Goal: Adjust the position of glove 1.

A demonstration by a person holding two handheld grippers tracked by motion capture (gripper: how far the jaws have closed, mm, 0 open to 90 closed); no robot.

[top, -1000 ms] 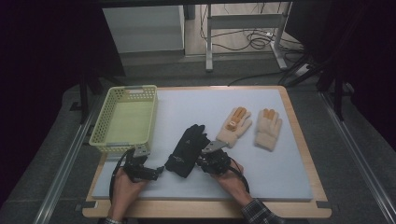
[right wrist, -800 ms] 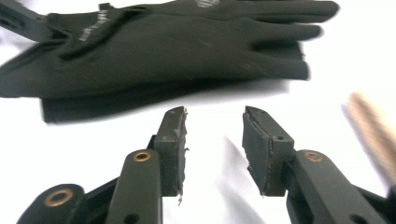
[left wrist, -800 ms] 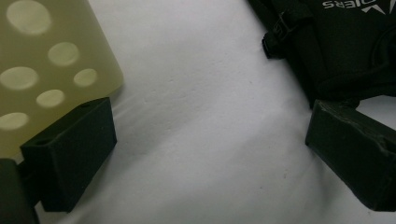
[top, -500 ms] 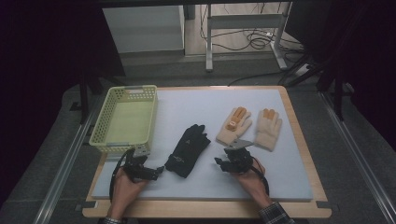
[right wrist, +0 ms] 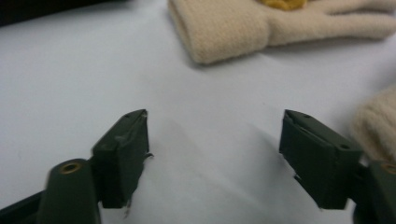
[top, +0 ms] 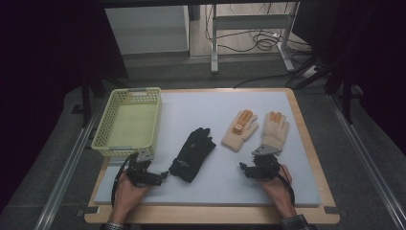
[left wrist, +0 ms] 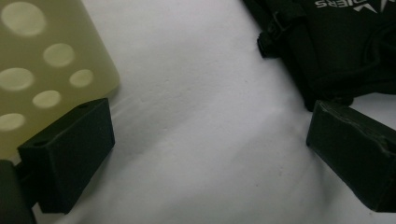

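Three gloves lie on the counter [top: 306, 191]: one black glove [top: 192, 154] mid-counter and two cream gloves [top: 241, 131] beside one basket [top: 127, 122], while the left gripper [top: 163, 176] and right gripper [top: 243, 168], its jaws just opening, both gape empty.

Each of the person's hands grips a small black tool. The left gripper [top: 160, 177] has a black body and a black cable looping from its back end toward the wrist. The right gripper [top: 245, 168] has the same dark body, with a grey three-cornered plate [top: 266, 150] on top and a black cable curving behind it. Seen close, each tool ends in two blocky, matt black jaws with squared faces, scuffed along the edges. Small round holes sit in the jaw mounts, one ringed in brass. A patterned cuff shows at each wrist.
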